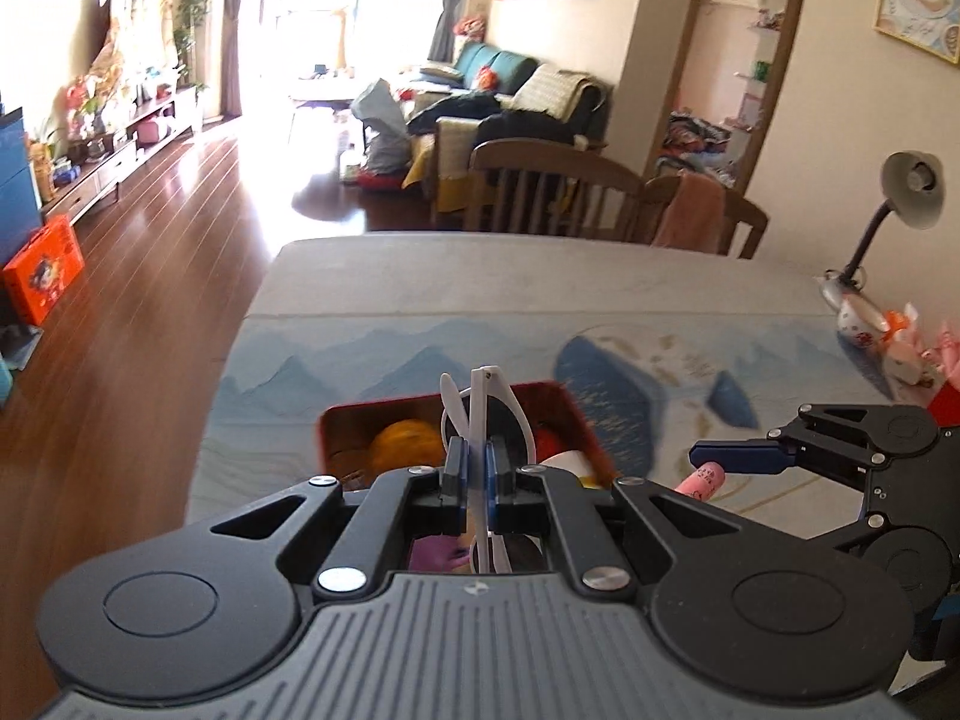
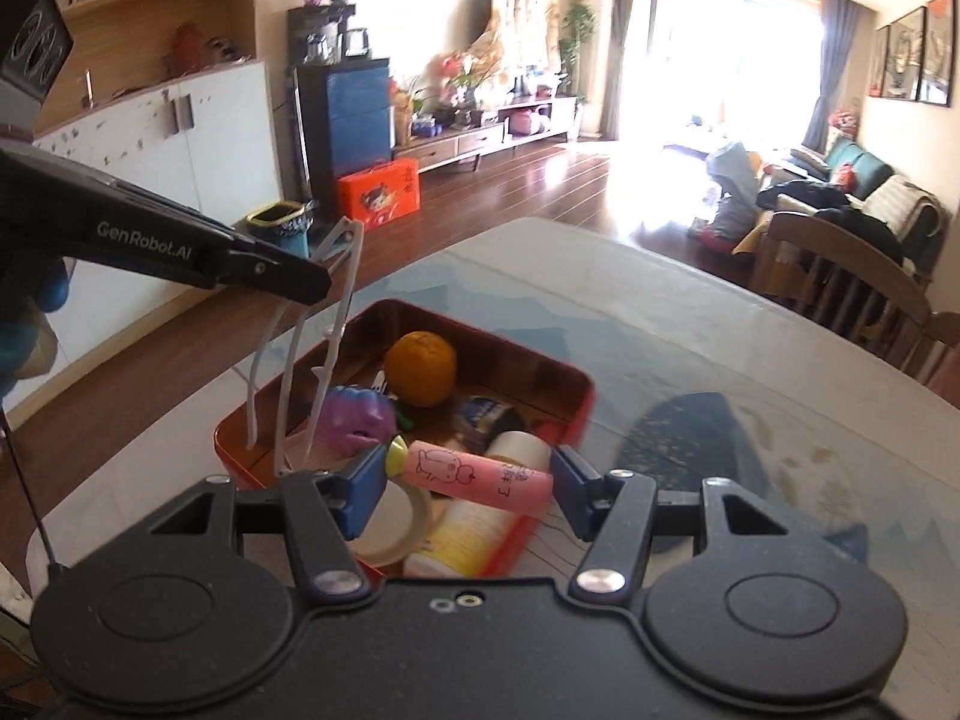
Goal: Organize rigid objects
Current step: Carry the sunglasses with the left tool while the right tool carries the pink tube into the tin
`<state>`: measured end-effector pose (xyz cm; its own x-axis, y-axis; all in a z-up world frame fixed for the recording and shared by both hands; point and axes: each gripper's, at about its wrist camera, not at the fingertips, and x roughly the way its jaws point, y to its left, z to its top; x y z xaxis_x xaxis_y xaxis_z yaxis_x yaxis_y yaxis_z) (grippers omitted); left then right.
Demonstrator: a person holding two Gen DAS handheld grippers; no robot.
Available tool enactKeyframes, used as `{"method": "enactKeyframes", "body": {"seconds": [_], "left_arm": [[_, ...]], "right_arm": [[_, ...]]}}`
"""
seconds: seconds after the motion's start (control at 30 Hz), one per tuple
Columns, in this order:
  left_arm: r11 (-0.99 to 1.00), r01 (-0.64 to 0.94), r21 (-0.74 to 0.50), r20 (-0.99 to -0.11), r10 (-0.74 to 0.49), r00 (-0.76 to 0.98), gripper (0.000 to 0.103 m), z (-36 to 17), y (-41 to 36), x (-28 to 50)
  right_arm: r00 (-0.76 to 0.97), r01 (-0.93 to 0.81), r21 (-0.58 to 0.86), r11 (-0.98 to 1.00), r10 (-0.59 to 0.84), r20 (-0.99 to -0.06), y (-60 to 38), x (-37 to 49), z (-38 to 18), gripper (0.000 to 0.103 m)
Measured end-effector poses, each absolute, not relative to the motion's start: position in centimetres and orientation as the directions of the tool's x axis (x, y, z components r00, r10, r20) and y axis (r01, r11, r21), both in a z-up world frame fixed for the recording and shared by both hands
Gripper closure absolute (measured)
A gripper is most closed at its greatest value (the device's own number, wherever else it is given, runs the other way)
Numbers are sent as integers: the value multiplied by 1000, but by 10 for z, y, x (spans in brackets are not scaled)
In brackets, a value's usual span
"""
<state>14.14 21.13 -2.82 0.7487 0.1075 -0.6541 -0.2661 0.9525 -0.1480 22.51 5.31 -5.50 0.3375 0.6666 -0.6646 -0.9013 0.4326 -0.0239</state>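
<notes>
White-framed sunglasses (image 1: 486, 420) hang above the red tin (image 2: 558, 384), pinched in the left gripper (image 1: 474, 468); the right gripper (image 2: 468, 480) clamps a pink tube (image 2: 474, 474) over the tin's near end. Only the right wrist view shows the orange (image 2: 420, 367), purple toy (image 2: 354, 423), tape roll (image 2: 399, 525) and "GenRobot.AI" lettering (image 2: 148, 240).

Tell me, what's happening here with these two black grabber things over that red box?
A person is tidying small items into a red tin on the table, working a hand-held gripper in each hand. The left gripper has its fingers shut on a pair of white sunglasses, held above the tin. The right gripper grips a pink tube lengthwise over the tin's near end. Already inside are an orange, a purple toy and a roll of tape.
</notes>
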Motion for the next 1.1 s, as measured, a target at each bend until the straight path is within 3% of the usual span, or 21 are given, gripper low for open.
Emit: {"method": "enactKeyframes", "body": {"seconds": [0.5,1.1], "left_arm": [[955,-282,-97,-737,122,664,98,-71,237,158],[952,-294,-86,-767,125,630,98,-91,243,172]], "right_arm": [[261,-953,-90,290,629,-732,102,222,-84,44],[245,-961,-112,252,594,-767,115,224,-100,44]]}}
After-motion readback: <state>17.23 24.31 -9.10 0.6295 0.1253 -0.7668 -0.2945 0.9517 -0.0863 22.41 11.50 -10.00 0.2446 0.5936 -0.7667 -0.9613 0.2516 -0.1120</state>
